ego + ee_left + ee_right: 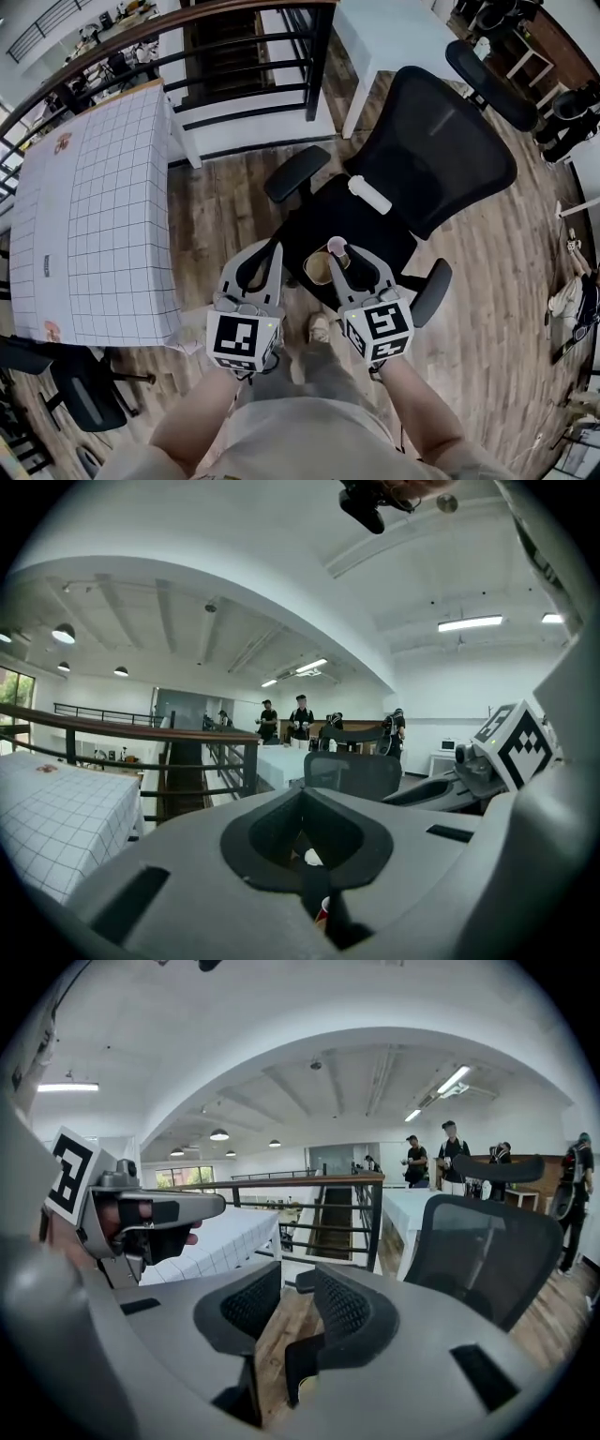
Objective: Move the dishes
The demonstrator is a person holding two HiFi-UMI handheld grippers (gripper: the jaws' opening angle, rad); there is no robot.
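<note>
Floor [225, 216] open between table [112, 216] edge and chair [441, 150]; dish [317, 270] on seat [300, 234]

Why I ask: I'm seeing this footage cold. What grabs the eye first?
A black mesh office chair fills the middle of the head view, with a tan dish on its seat. Just below, the left gripper and the right gripper point toward that seat. A table under a grid-pattern cloth stands at the left.
</note>
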